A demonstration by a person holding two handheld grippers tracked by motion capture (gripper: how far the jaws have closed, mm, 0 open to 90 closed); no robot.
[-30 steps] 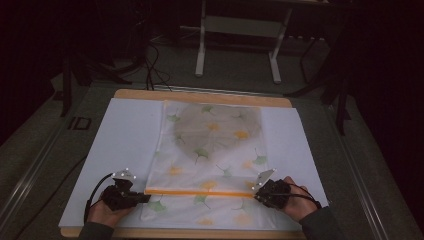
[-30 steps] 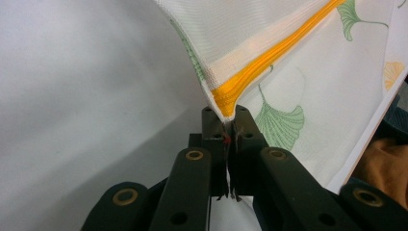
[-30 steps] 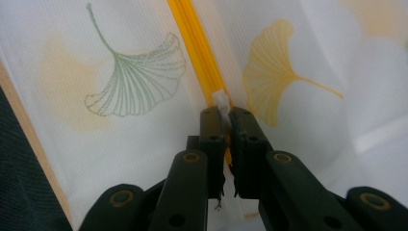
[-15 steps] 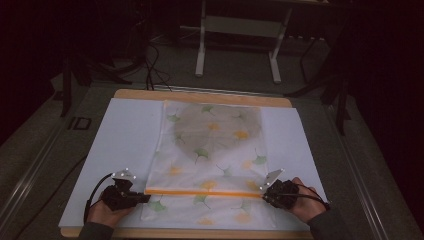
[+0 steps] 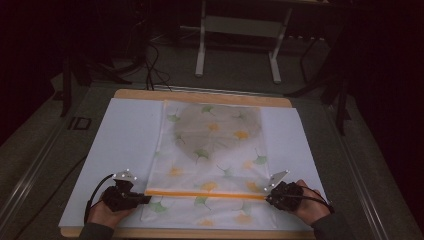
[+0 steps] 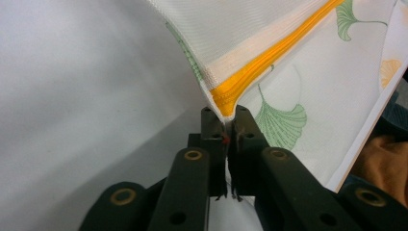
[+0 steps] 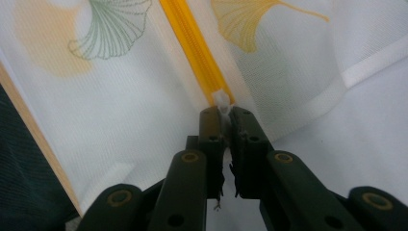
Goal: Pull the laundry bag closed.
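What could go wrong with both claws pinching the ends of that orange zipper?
1. The left claw holds just the tip of the orange zipper; with its jaws just starting to open, that corner could slip free.
2. Same at the right claw: a thin bite, also loosening.
3. Losing one end first could let the mesh laundry bag sag unevenly and crease on the white sheet.

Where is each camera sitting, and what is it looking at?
High view: above the person's side, looking forward and down at the table; both hands, the left gripper and the right gripper show.
Left gripper view: rides that gripper; black jaws pinch the cloth bag at the orange zipper.
Right gripper view: rides that gripper; black jaws pinch the zipper's other end.
All three share the leaf-print bag and its zipper.
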